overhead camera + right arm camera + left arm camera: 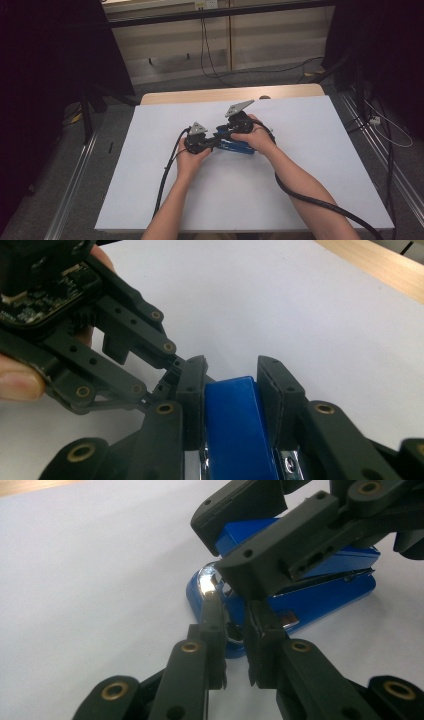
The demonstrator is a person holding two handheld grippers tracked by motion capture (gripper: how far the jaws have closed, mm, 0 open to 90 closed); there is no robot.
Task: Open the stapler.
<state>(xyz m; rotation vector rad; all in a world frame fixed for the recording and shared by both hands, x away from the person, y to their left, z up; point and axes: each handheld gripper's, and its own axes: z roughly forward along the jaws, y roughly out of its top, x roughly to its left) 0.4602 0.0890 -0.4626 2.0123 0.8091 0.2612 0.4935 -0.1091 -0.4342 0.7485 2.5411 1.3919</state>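
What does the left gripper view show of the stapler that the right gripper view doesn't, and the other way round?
The left gripper view gives the blue stapler from the side: its base, the metal strip along it and the shiny front end, with the left gripper nearly shut at that end. The right gripper view looks along the stapler's top cover, with the right gripper clamped on its two sides, and it brings in a fingertip. Both show the stapler, the other gripper and the white table surface.

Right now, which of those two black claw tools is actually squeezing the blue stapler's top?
The right gripper: its fingers clamp both sides of the blue stapler top. The left gripper pinches near the shiny metal front end instead.
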